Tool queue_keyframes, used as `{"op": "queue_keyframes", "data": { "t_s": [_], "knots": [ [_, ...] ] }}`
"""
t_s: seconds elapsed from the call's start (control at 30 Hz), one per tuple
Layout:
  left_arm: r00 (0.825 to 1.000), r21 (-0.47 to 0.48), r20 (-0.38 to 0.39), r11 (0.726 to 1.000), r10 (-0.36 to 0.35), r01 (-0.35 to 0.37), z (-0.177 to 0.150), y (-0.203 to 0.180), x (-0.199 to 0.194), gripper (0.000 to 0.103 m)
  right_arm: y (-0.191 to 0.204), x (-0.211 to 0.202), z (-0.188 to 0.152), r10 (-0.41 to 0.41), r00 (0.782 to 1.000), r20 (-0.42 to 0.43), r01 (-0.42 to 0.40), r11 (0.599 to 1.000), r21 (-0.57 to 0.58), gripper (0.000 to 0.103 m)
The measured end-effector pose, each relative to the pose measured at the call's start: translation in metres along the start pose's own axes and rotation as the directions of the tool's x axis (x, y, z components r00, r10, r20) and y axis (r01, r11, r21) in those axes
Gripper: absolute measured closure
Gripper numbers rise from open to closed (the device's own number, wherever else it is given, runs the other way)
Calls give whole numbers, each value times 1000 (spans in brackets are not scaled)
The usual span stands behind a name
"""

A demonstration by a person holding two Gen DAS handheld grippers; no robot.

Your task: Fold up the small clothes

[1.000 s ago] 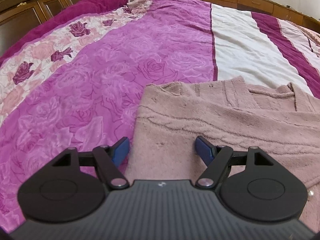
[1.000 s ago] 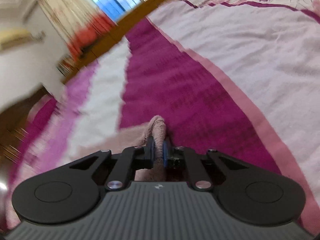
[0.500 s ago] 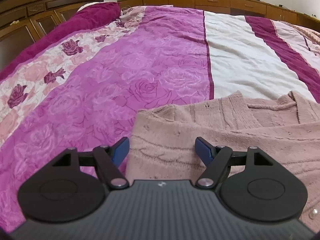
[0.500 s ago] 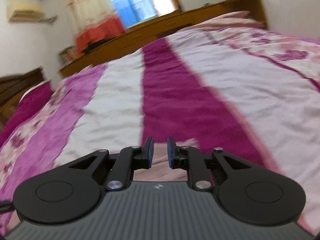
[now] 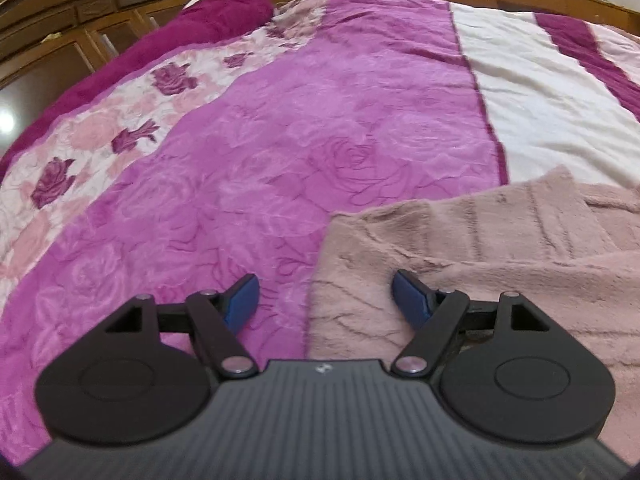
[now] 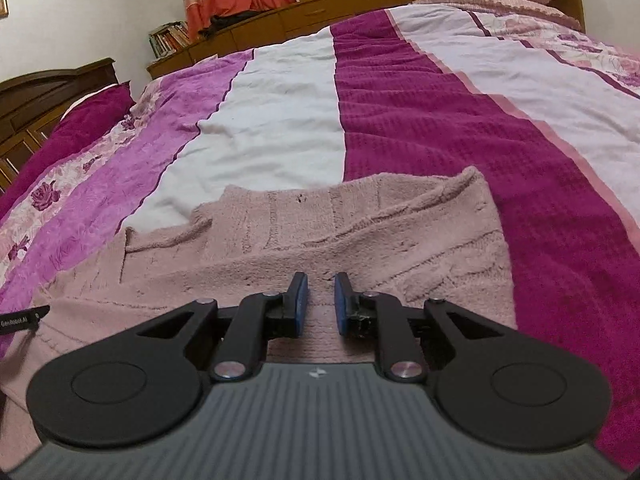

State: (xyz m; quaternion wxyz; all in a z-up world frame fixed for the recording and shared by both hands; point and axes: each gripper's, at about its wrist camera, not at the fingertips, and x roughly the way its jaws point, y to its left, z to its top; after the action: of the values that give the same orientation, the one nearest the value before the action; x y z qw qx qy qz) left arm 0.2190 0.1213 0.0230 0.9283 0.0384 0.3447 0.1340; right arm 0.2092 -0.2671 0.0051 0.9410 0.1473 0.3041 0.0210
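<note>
We are hovering the left gripper (image 5: 324,294) over the left edge of the pink knitted sweater (image 5: 480,264), its fingers spread wide and holding nothing; the edge runs between them. The sweater is lying partly folded on the striped bedspread (image 5: 320,120), a turned-over band across its middle. Further right, we are holding the right gripper (image 6: 319,300) just above the knit, fingers parted by a narrow gap, empty. To fold cleanly, we are probably wanting matched pinches on both side edges, gathering every layer, then lifting evenly so the soft knit does not sag.
</note>
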Motion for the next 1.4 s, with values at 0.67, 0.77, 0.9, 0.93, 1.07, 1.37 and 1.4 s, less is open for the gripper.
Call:
{"op": "queue_keyframes", "data": {
  "t_s": [0.67, 0.77, 0.9, 0.93, 1.07, 1.37, 1.4],
  "knots": [
    [998, -82, -6, 995, -57, 56, 20, -4, 27, 27, -7, -28, -12, 22, 999, 23, -23, 1000, 18, 82],
    [998, -82, -6, 994, -66, 65, 22, 0, 21, 27, -10, -30, -10, 36, 999, 27, -38, 998, 59, 79],
    [997, -102, 4, 991, -82, 82, 22, 10, 4, 30, -10, -47, -6, 75, 996, 44, -79, 992, 94, 54],
    [996, -102, 9, 991, -84, 84, 22, 13, -3, 30, -7, -53, -6, 71, 996, 51, -75, 994, 83, 49],
    [995, -80, 43, 992, -95, 99, 20, 22, -31, 30, 2, -75, -5, 83, 994, 64, -87, 995, 50, 48],
    [987, -13, 76, 990, -138, 140, 9, 31, -99, 29, 11, -126, -14, 134, 990, 50, -137, 989, 55, 48],
    [986, -7, 77, 989, -145, 146, 7, 31, -107, 30, 13, -131, -16, 135, 990, 47, -137, 989, 48, 48]
  ]
}}
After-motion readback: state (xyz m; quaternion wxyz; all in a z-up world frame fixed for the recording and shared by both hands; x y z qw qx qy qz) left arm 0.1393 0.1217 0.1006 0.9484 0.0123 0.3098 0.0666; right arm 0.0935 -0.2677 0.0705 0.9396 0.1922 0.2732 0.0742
